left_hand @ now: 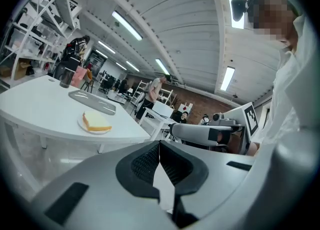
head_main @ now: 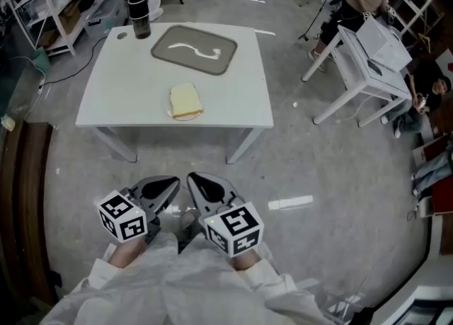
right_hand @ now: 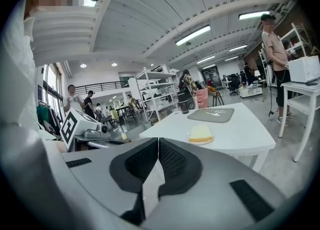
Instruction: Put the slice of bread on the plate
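A slice of bread (head_main: pixel 186 100) lies on a small white plate (head_main: pixel 172 111) near the front edge of the white table (head_main: pixel 120 93). Both grippers are held close to the person's body, well short of the table and above the floor. My left gripper (head_main: pixel 172 183) is shut with nothing in it; my right gripper (head_main: pixel 192 178) is shut and empty beside it. The left gripper view shows the bread (left_hand: pixel 96 122) on the plate (left_hand: pixel 83 124) far beyond my shut left gripper (left_hand: pixel 159 144). In the right gripper view the bread (right_hand: pixel 201 133) lies far past my shut right gripper (right_hand: pixel 158 141).
A grey tray (head_main: pixel 195 49) lies at the back of the table, with a black cup (head_main: pixel 140 15) at the back left corner. A second white table (head_main: pixel 364 69) and people stand at the right. White shelving (head_main: pixel 42 5) is at the left.
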### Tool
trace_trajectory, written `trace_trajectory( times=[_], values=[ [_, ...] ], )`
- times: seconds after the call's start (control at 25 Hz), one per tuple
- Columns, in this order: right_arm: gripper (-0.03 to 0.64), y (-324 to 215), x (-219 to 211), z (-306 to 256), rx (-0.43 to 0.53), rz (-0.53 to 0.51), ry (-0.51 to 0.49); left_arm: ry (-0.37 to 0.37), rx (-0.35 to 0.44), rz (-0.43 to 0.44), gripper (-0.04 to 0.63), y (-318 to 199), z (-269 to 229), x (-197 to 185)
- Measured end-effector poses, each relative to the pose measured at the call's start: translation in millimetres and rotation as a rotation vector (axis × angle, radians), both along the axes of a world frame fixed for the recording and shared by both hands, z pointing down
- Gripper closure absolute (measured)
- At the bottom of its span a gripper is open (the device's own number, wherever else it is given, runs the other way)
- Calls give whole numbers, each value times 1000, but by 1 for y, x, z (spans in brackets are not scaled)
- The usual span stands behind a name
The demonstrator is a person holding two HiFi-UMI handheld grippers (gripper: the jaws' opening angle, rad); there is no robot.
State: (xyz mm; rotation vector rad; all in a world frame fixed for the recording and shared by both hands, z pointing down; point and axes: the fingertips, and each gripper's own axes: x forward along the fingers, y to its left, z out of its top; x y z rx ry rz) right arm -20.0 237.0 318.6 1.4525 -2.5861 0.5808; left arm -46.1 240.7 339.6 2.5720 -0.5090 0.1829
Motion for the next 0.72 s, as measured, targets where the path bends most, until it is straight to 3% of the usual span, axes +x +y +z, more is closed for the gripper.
trace_trajectory(
  times=[0.28,0.48,0.72],
  values=[
    [601,-31,-4,11,-52,1,-3,-7,-73,28,586,-26,15,-2],
    [601,-65,-5,16,-60,-13,7,-59,-67,-18,586,-63,23,-7],
    [601,-129,15,23,-78,-34,7,-64,-73,-42,585,-125,27,9]
  ],
)
